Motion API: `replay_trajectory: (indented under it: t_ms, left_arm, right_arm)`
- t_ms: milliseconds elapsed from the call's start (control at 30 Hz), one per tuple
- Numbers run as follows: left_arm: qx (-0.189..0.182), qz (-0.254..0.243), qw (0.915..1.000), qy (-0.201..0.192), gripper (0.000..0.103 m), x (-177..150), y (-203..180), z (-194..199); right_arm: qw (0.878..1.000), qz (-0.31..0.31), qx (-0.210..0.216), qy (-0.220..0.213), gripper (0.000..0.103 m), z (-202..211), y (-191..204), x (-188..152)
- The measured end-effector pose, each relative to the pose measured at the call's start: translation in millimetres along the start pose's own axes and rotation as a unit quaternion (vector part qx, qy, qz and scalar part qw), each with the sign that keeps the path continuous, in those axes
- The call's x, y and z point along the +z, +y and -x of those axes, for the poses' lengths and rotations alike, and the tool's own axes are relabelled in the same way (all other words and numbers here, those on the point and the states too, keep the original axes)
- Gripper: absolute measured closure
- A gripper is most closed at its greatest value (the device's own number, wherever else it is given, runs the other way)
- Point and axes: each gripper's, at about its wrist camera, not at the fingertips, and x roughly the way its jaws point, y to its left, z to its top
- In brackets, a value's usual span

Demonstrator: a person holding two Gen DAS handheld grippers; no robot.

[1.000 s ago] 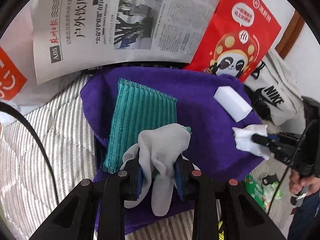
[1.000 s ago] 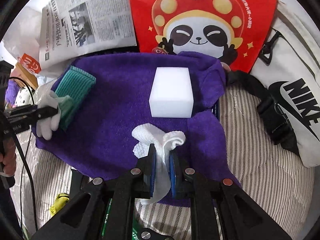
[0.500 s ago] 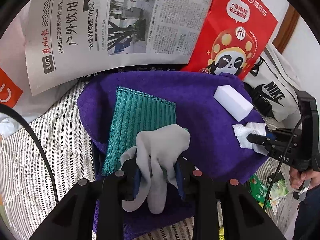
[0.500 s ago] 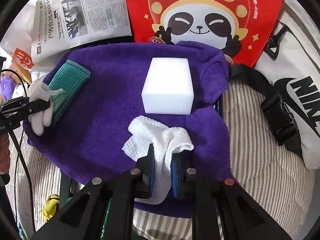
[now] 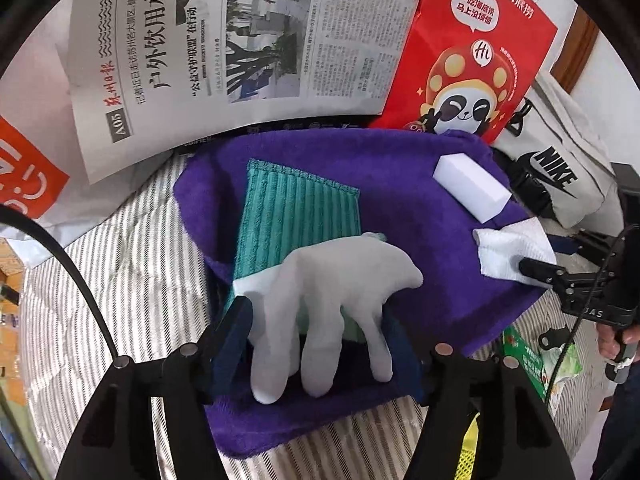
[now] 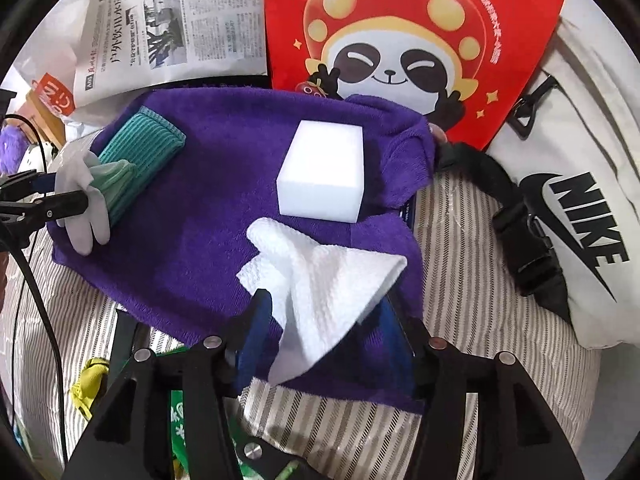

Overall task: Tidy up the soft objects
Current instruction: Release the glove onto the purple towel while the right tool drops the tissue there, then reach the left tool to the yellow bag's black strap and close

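We see the left tongs [image 5: 318, 344] with jaws opening, spread wide of the white glove [image 5: 320, 300], which lies loose between them, fingers toward the camera. The glove rests partly on the teal ribbed cloth [image 5: 296, 216] and partly on the purple towel [image 5: 420, 216]. The pads don't look pressed on the glove, though the left pad sits very near its cuff edge and we can't fully rule out a light touch there.

The right tongs [image 6: 324, 336] are also opening, jaws apart, with the white waffle cloth [image 6: 320, 280] crumpled between them on the near edge of the purple towel [image 6: 200, 200]; its lower corner hangs toward the camera. The pads stand off from the cloth on both sides.

A white sponge block [image 6: 322, 172] sits on the towel just behind the waffle cloth, apart from the teal cloth [image 6: 140, 148] at the towel's far left. The towel is spread on a striped bed cover [image 6: 480, 280].

Behind the towel lie a newspaper [image 5: 240, 40] and a red panda bag [image 6: 400, 40]; a white Nike bag [image 6: 580, 220] lies to the right. In the left view a hand [image 5: 618, 334] holds the right tool's grip at the far right edge.
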Motion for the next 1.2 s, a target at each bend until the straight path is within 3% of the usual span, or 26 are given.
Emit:
replay_trajectory:
  t_ms: [200,367,500,667,867,967,1200]
  left_arm:
    - [0.013,-0.005,0.9999,0.004,0.034,-3.4,-1.1,12.4]
    - [0.044,-0.023,0.9987,0.002,0.033,-9.6,-7.2,22.8]
    - [0.04,-0.026,0.9989,-0.002,0.033,-15.8,-12.9,33.5]
    - [0.02,-0.025,0.9995,-0.006,0.033,-27.9,-31.4,44.8]
    - [-0.002,-0.017,0.9997,0.02,0.033,-53.7,-63.6,38.2]
    - [-0.045,0.009,0.9985,0.03,0.033,-71.2,-81.9,40.4]
    - [-0.046,-0.003,0.9982,0.039,0.034,-96.7,-123.6,39.3]
  right_arm:
    - [1.0,0.006,-0.017,-0.013,0.041,15.5,-2.2,-5.6]
    - [1.0,0.003,-0.02,-0.023,0.041,29.9,-5.2,-10.8]
    - [0.999,-0.01,-0.02,-0.031,0.041,42.7,-10.4,-17.8]
    - [0.998,-0.039,-0.019,-0.046,0.041,64.2,-14.6,-37.2]
    - [0.995,-0.081,-0.019,-0.049,0.041,87.0,-22.4,-65.3]
    - [0.993,-0.101,-0.015,-0.053,0.041,99.2,-26.1,-82.8]
    - [0.99,-0.132,-0.003,-0.057,0.041,116.0,-34.2,-122.4]
